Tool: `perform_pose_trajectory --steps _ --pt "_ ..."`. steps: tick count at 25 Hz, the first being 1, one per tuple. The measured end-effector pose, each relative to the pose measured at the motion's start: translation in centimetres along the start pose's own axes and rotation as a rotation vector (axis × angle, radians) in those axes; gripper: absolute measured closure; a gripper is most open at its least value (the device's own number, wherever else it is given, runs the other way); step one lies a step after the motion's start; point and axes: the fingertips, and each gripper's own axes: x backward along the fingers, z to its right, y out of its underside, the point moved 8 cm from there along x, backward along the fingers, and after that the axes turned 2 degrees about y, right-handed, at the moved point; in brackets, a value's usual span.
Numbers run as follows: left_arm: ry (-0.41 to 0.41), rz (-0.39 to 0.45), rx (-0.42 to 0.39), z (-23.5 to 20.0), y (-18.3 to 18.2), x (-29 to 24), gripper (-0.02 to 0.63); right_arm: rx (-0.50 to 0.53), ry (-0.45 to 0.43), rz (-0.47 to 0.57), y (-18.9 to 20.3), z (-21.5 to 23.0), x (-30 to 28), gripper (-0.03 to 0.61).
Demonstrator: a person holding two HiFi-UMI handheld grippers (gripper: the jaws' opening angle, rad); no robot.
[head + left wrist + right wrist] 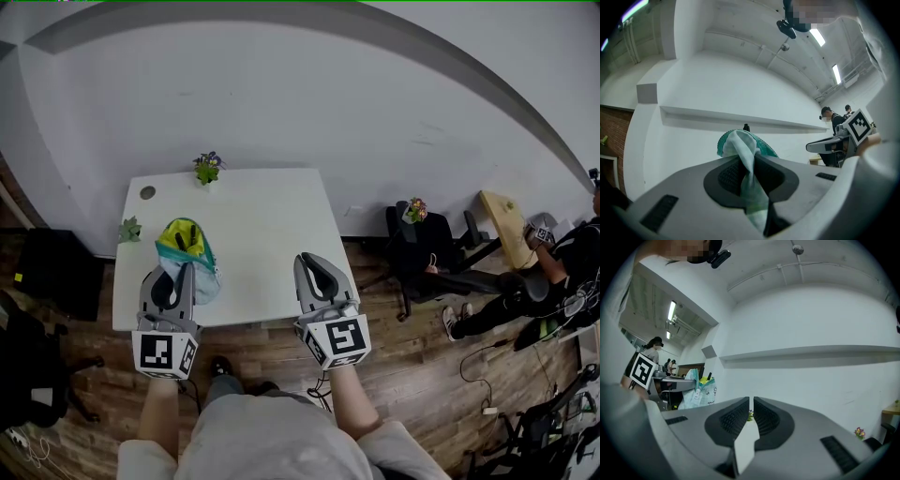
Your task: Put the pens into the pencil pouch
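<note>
Pens (185,238) standing inside pencil pouch (205,273) at bench (267,220) left front; none loose beside it. Left gripper (175,276) pinching pencil pouch cloth; right gripper (316,272) pressed together, empty; zipping probably left.

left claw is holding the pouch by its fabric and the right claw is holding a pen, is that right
No: the right claw is shut with nothing in it, as the right gripper view shows. The left claw does hold the pouch by its fabric.
</note>
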Motion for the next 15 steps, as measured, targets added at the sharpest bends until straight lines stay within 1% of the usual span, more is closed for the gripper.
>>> perform_pose_trajectory --steps 10,15 --pt "0.011 -0.002 -0.005 2.1 -0.3 0.5 0.538 -0.006 0.007 0.013 -0.1 1.0 1.9 0.532" --pt "0.011 -0.001 -0.009 2.5 -0.4 0.8 0.538 -0.004 0.003 0.016 -0.2 1.0 2.3 0.532"
